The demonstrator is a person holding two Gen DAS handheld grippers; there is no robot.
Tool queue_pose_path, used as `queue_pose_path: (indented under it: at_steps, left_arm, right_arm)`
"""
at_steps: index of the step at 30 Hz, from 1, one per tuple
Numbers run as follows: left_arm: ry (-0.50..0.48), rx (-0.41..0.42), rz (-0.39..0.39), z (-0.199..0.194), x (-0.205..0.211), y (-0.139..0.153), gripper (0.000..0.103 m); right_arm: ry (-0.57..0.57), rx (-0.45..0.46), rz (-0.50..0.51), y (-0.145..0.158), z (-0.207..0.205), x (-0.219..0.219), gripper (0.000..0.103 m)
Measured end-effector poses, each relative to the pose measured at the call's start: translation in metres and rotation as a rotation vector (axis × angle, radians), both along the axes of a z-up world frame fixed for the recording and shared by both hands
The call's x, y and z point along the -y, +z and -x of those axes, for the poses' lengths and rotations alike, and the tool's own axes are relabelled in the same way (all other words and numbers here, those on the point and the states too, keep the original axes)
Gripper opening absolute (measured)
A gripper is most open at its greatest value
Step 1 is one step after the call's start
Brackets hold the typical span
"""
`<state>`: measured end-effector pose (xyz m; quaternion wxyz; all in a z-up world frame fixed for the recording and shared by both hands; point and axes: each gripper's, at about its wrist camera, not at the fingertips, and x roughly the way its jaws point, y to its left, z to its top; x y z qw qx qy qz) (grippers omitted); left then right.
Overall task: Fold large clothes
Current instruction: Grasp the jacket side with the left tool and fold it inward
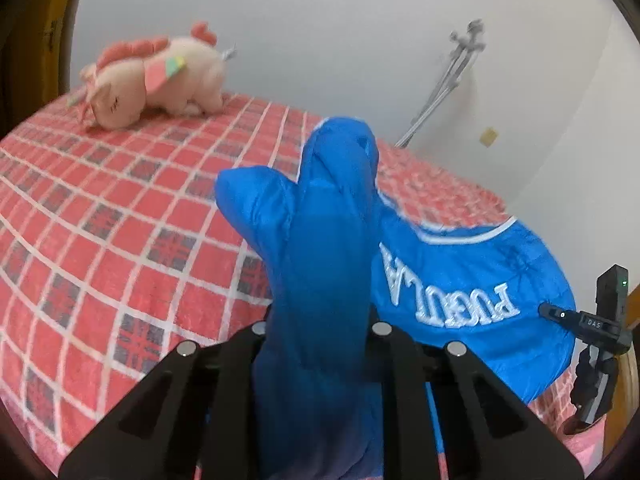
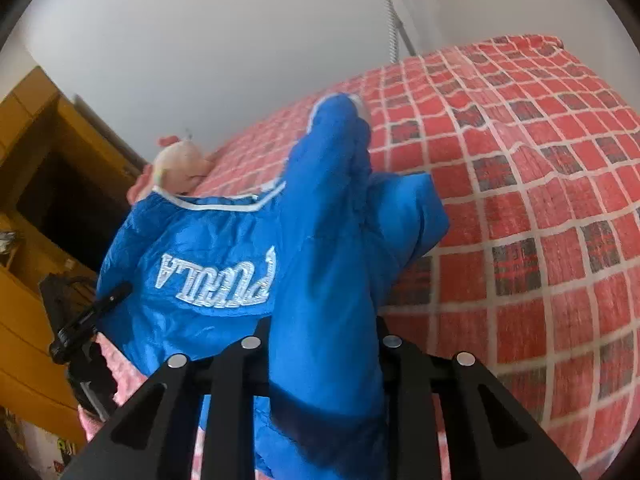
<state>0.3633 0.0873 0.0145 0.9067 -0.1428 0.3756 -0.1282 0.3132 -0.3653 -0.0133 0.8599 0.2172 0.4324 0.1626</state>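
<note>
You have the blue jacket (image 1: 460, 280) up off the bed (image 1: 120, 220), and it is not folded yet. Your left gripper (image 1: 320, 340) is squeezed tight on a bunch of the blue cloth, which sticks up between its fingers. Your right gripper (image 2: 324, 348) is squeezed tight on another bunch of the same jacket (image 2: 200, 264) in the same way.

The jacket hangs between your two hands, with its white letters upside down. Part of it droops down near the edge of the bed. It looks puffy and bunched up, not flat.

I think you are only at the start. You most likely need to lay the jacket flat on the bed first, then fold the sleeves in, then fold the body over.

A pink stuffed toy (image 1: 156, 80) lies at the far side of the bed, well away from the jacket.
</note>
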Motion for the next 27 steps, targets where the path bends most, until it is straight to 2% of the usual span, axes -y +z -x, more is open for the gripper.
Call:
queue_pose_path:
  at_steps: [6, 11, 19, 25, 27]
  left_arm:
    - [-0.041, 0.066, -0.01, 0.053, 0.004, 0.031, 0.014]
    - [-0.082, 0.046, 0.006, 0.098, 0.0, 0.033, 0.014]
    - [-0.122, 0.012, -0.061, 0.164, -0.001, 0.01, 0.016]
    - [-0.089, -0.039, -0.124, 0.178, -0.005, -0.031, 0.021]
    - [-0.081, -0.043, -0.143, 0.178, -0.006, -0.043, 0.026]
  right_arm:
    - [0.039, 0.071, 0.012, 0.036, 0.055, -0.006, 0.023]
    - [0.062, 0.071, 0.029, 0.043, 0.106, -0.005, 0.023]
    - [0.077, 0.047, 0.057, 0.024, 0.166, -0.008, 0.024]
    - [0.059, -0.008, 0.095, -0.008, 0.176, -0.011, 0.027]
    - [0.042, -0.036, 0.103, -0.024, 0.173, -0.008, 0.03]
